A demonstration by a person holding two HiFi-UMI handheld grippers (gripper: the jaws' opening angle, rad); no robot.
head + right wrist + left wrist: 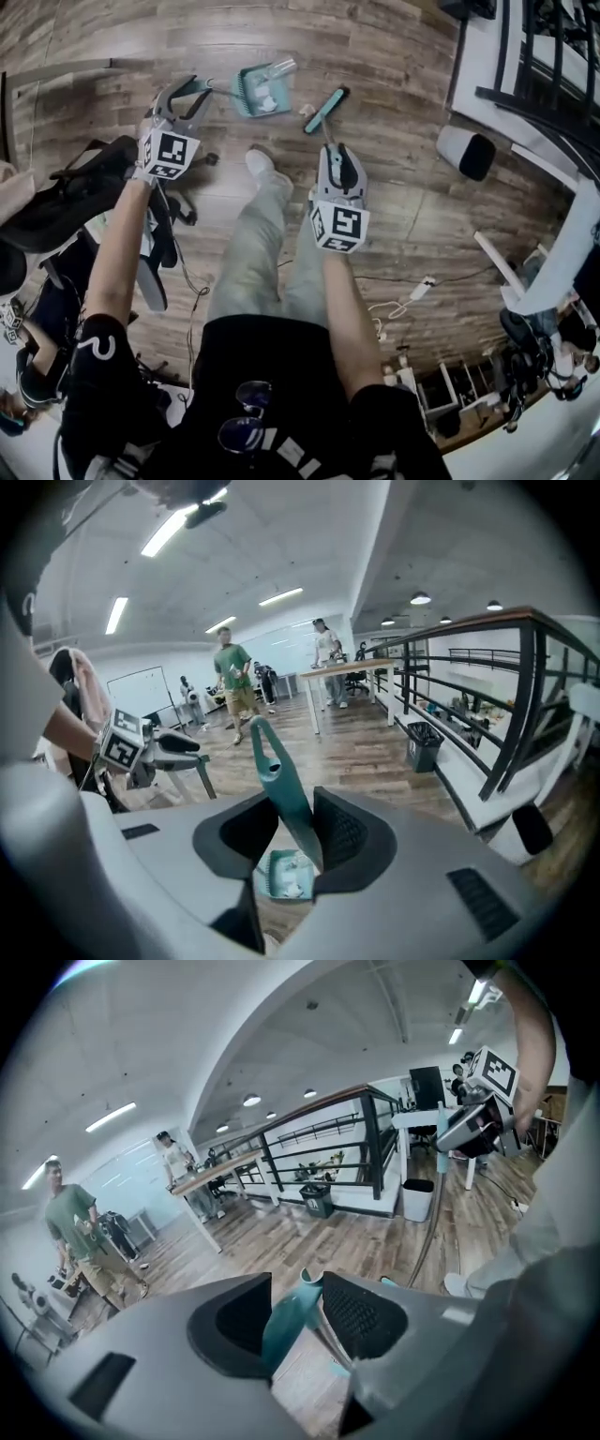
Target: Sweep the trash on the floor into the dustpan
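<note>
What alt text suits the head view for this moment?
Seen from above, a person's left tongs grip the handle of a teal dustpan holding pale trash, while the right tongs grip a teal brush beside it, over a wood-plank floor.

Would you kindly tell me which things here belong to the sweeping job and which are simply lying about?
Part of the job:
- teal plastic dustpan, handle clamped in the left gripper
- teal long-handled brush, clamped in the right gripper
- pale trash lying in the pan

Just lying about:
- white waste bin
- black office chair
</note>
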